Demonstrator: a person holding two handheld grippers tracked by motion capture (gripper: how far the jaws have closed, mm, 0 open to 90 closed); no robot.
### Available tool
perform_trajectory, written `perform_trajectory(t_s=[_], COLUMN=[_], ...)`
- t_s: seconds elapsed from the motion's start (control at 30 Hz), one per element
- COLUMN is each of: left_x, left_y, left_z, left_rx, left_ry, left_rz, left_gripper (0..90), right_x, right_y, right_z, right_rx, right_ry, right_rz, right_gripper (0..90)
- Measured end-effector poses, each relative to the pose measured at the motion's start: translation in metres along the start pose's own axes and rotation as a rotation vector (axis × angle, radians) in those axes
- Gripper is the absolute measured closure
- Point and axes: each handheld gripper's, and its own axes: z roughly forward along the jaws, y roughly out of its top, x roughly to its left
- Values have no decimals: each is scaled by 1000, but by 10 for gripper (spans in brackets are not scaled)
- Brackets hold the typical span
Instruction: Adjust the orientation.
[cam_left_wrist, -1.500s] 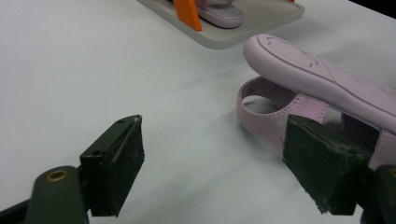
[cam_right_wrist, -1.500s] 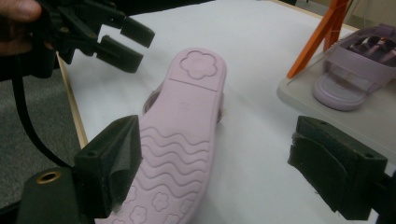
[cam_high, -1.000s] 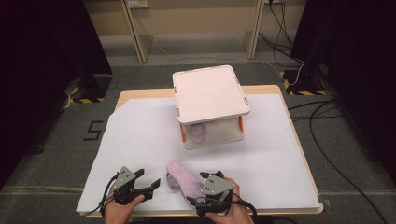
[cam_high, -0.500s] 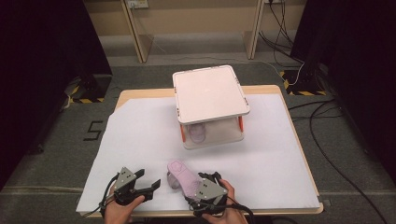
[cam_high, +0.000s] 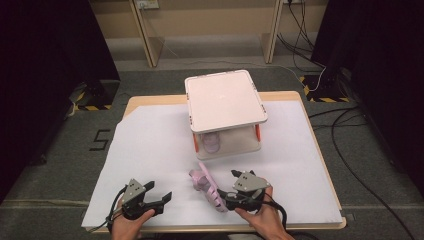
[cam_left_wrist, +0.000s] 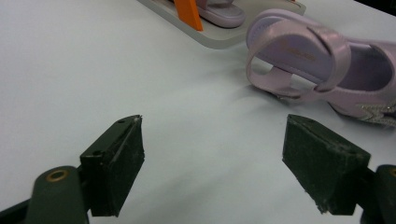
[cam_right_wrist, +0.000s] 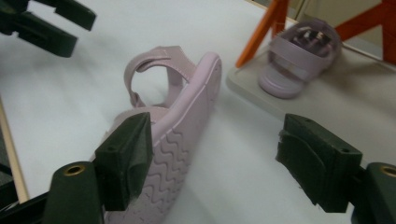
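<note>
A lilac sandal (cam_high: 206, 184) stands tipped on its edge on the white paper, its wavy sole (cam_right_wrist: 187, 126) turned toward my right gripper's gap. My right gripper (cam_high: 226, 198) is at its toe end, jaws apart and just closing. One pad rests against the sandal's strap side; the other pad is well clear of the sole. My left gripper (cam_high: 163, 199) hovers open and empty left of the sandal, whose heel strap (cam_left_wrist: 299, 51) lies beyond its jaws. A second lilac sandal (cam_high: 212, 142) sits on the lower shelf of a white rack (cam_high: 225, 97).
The rack has orange posts (cam_right_wrist: 261, 32) and a flat top, and stands mid-table behind the sandal. White paper (cam_high: 150, 145) covers the wooden table, whose front edge is close to both hands. Cables run over the floor at the right.
The sandal, flat on the paper before, now stands on its edge. My right gripper has shifted slightly right and away from the front edge, and its jaws have narrowed. The left gripper has not moved.
</note>
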Motion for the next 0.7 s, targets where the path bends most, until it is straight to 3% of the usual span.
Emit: perform_trajectory(t_s=[0.1, 0.23, 0.43, 0.5, 0.57, 0.7], left_x=[0, 0, 0, 0, 0, 0], left_y=[0, 0, 0, 0, 0, 0], left_z=[0, 0, 0, 1, 0, -1], left_rx=[1, 0, 0, 0, 1, 1], left_ry=[-1, 0, 0, 0, 0, -1], left_rz=[1, 2, 2, 3, 6, 7], left_gripper=[202, 202, 202, 201, 202, 202], right_x=[-13, -25, -27, -22, -13, -8], right_y=[-3, -5, 0, 3, 6, 3], right_z=[-2, -4, -8, -10, -9, -2], right_rx=[6, 10, -20, -60, -64, -10], right_ry=[-6, -18, -15, 17, 45, 26], right_rz=[41, 60, 83, 70, 33, -14], right_gripper=[281, 290, 268, 249, 244, 256])
